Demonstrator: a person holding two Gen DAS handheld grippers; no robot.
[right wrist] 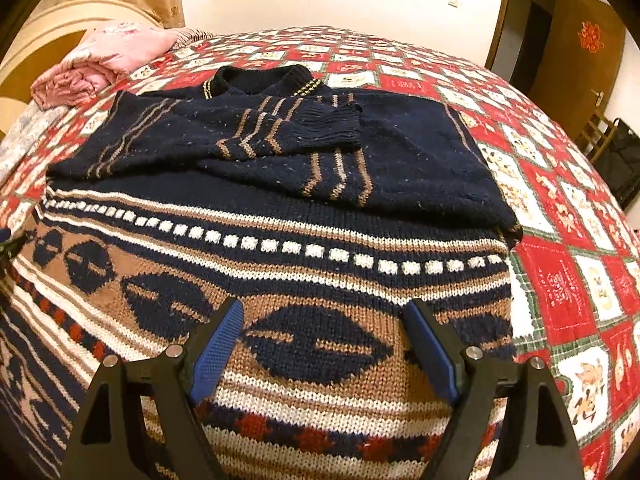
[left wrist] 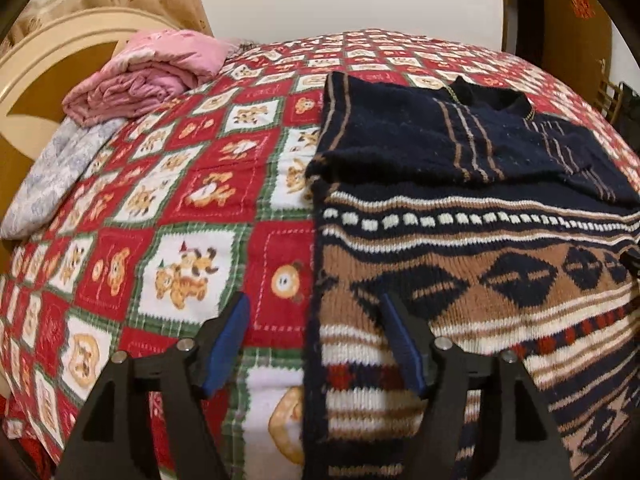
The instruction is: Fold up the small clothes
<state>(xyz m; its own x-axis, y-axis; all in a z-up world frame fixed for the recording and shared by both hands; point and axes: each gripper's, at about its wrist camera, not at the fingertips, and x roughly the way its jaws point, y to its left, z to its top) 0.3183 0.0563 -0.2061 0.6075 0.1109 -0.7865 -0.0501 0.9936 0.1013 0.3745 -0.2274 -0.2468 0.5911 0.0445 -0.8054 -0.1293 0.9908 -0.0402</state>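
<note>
Here, sweater lies flat on bed, long axis running away from both cameras, collar farthest, sleeves folded across chest; left gripper and right gripper jaws spread, empty.

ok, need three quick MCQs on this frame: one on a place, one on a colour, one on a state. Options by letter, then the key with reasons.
1. Where does the folded pink blanket lie?
A. on the sweater
B. at the far left of the bed, near the headboard
C. on the floor

2. What colour are the fingers' pads?
A. blue
B. yellow
C. white

3. How do the sweater's sleeves lie?
A. spread straight out to both sides
C. hanging off the bed
B. folded in across the chest

Key: 1 B, it sits on the bedspread by the cream headboard. 2 A, both views show blue ribbed pads. 3 B, the right wrist view shows both cuffs crossed over the navy chest.
</note>
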